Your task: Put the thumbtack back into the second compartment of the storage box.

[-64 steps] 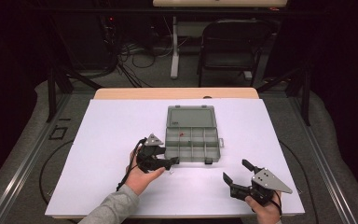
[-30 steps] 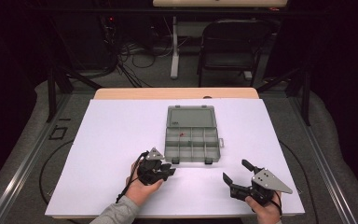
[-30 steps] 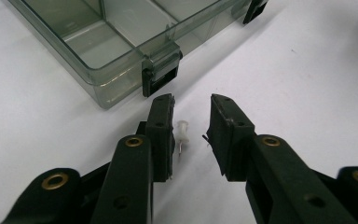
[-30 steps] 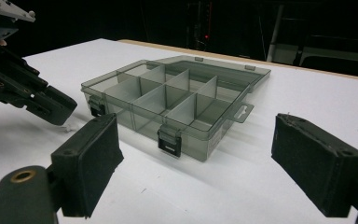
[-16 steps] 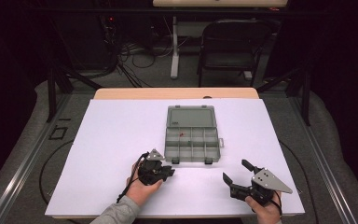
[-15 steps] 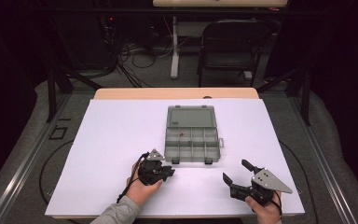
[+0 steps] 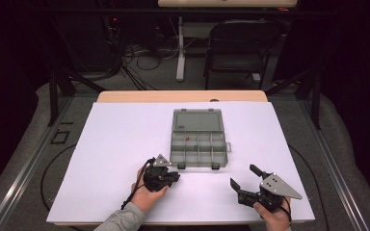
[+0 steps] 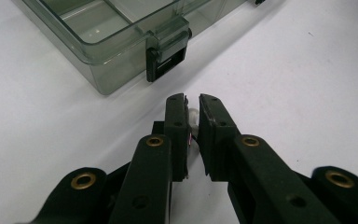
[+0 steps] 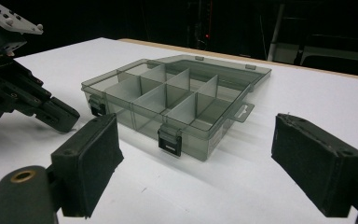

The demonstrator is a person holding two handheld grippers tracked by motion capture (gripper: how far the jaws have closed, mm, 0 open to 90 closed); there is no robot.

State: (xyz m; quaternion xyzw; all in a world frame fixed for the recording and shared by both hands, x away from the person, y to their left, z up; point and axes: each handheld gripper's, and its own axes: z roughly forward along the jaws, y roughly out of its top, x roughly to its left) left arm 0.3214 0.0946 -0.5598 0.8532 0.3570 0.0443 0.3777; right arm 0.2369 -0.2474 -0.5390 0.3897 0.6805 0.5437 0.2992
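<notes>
Just off the 7 o'clock corner of the organiser box (image 7: 198,143) on the desk (image 7: 115,144), our left tool (image 8: 192,103) pinches a tiny, light, slip-prone part (image 8: 194,115) near its tips; right tool (image 9: 196,172) gapes empty.

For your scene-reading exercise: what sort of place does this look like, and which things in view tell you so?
Probably a lab or recording workspace, not a home. A white-covered table stands alone in a dark room, loose cables trail over the floor behind it, and a folding chair sits there.
</notes>
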